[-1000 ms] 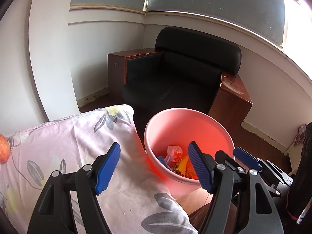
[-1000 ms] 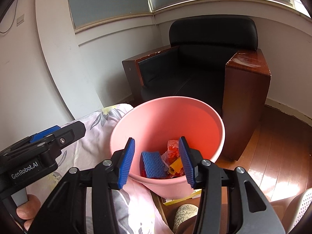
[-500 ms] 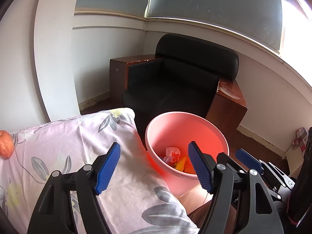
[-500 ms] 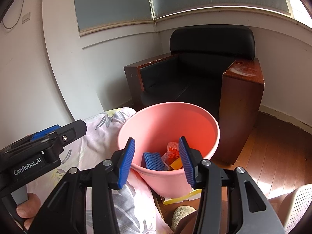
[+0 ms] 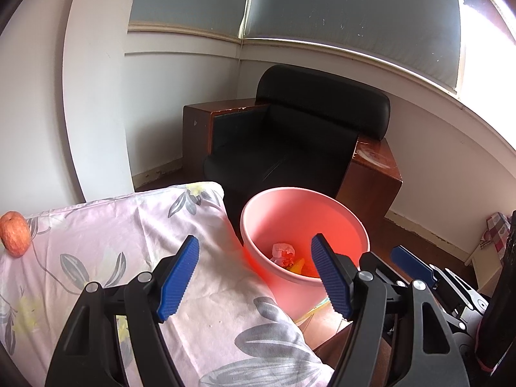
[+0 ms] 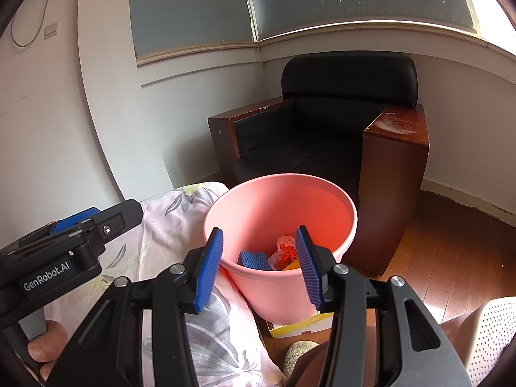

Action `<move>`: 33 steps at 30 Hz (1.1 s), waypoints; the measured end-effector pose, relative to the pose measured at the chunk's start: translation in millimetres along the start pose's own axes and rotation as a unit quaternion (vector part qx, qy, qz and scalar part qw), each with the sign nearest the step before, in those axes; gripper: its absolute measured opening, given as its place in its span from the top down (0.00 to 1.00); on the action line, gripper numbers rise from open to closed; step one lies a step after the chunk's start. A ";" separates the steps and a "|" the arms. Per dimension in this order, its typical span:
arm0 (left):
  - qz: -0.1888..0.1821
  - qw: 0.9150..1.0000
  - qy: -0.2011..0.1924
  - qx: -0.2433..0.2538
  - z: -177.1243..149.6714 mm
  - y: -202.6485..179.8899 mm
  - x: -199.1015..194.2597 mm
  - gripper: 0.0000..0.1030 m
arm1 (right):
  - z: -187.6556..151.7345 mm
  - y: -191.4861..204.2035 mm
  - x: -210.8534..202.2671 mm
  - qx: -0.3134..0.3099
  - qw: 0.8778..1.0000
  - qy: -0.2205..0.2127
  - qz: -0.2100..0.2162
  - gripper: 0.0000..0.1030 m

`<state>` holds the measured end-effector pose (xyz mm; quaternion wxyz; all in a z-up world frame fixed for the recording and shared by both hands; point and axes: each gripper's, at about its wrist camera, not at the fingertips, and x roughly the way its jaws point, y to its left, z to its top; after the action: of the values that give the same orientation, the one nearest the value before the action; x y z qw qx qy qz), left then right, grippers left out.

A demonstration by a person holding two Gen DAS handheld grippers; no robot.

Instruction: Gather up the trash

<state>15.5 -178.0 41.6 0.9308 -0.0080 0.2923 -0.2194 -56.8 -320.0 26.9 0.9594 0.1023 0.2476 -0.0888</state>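
Left wrist view: the left tool stands wide with nothing between its pads, above a floral sheet. The pink bin sits just beside the sheet's corner, trash inside. An apple lies far left.

Right wrist view: the right tool is half spread, holding nothing, before the bin. Inside lie a blue piece and wrappers. The armchair stands behind.

Pink bin base hidden behind right claw; trash partly hidden.
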 end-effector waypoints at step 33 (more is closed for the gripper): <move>-0.006 1.000 -0.007 0.005 -16.0 -3.2 -30.5 0.31 | -9.9 8.5 -23.9 -0.012 1.000 -0.001 0.008 0.54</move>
<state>-16.9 -166.4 45.2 0.9316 -0.0064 0.2842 -0.2264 -80.0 -306.5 31.5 0.9614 0.0928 0.2470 -0.0787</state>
